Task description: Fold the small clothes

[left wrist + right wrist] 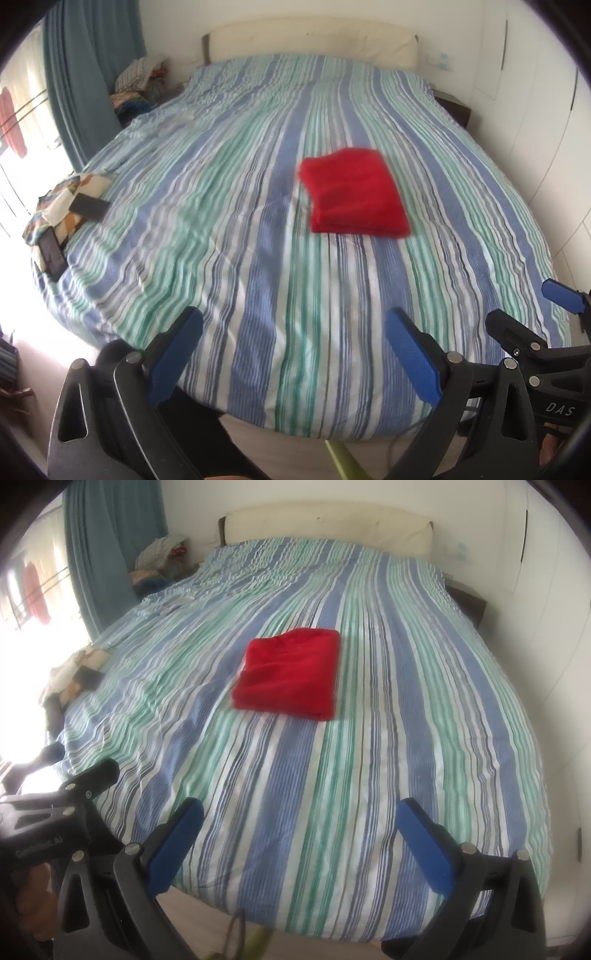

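A red garment (354,192) (291,674) lies folded into a neat rectangle on the striped bed cover (236,221) (406,709), near the middle of the bed. My left gripper (295,350) hangs open over the foot of the bed, well short of the garment, with nothing between its blue pads. My right gripper (301,836) is open too, empty, and equally far back from the red fold. In the left wrist view the right gripper (532,317) shows at the right edge. Only the black body of the left gripper shows at the left edge of the right wrist view.
A patterned cloth (66,199) with a dark phone (53,254) and a black flat object (90,206) sits at the bed's left edge. Piled clothes (138,83) (159,561) lie beside the blue curtain (85,74). A cream headboard (314,40) and white wall bound the far and right sides.
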Demonstrator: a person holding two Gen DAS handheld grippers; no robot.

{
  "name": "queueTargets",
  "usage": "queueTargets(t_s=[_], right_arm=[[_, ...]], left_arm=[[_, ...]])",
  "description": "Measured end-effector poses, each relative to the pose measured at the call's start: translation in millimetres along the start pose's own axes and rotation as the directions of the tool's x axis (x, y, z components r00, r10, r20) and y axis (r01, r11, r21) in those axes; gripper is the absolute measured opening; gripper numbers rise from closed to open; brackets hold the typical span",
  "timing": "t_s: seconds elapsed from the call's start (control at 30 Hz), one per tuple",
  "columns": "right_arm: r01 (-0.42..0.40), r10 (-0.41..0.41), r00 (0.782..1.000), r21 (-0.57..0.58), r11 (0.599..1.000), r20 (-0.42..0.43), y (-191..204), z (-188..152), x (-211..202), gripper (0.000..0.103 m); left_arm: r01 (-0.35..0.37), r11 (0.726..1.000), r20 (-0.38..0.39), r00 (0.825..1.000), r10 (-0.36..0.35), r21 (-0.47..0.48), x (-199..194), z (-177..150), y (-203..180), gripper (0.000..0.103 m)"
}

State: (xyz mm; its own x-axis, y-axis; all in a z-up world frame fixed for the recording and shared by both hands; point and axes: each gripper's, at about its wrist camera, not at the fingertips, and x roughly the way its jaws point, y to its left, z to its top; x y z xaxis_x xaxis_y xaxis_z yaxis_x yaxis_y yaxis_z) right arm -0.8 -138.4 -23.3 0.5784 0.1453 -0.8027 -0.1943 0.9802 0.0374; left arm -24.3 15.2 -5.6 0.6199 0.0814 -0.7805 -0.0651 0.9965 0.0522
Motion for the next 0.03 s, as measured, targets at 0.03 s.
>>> queueTargets(t_s=[0.03], right_arm=[[-0.001,0.001,1.0,0.002,1.0,-0.001,-0.1,-0.2,0.2,0.103]], left_arm=[[-0.005,1.0,0.001,1.0,0.005,0.004,0.0,0.3,-0.7,0.099]])
